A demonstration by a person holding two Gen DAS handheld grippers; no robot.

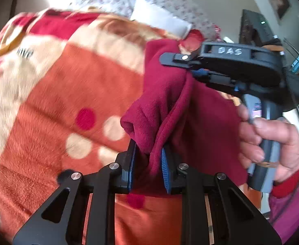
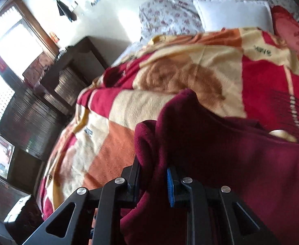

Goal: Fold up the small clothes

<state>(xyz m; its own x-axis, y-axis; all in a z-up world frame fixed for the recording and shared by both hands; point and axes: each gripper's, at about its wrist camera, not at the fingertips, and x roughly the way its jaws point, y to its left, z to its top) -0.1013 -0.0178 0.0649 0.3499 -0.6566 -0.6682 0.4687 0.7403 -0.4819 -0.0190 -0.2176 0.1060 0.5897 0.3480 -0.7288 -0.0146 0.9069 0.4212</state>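
Left gripper (image 1: 148,163): clamped on a bunched fold of the maroon garment (image 1: 165,102), cloth pinched between its blue pads.
Right gripper (image 2: 153,181): clamped on another bunch of the same garment, fabric rising out between its pads; in the left wrist view it sits right of the garment's upper edge, gripped by a hand (image 1: 271,140) in a red cuff.
Maroon garment: lifted off the bed, hanging slack between both grippers, just above the blanket (image 1: 67,94).
Blanket: red, orange and cream plush, spread beneath and beyond the garment.
White pillow (image 2: 233,14): beyond the blanket's far edge.
Floral bedding (image 2: 169,12): beside and behind the pillow.
Dark cabinet (image 2: 67,75): left of the blanket, against the wall.
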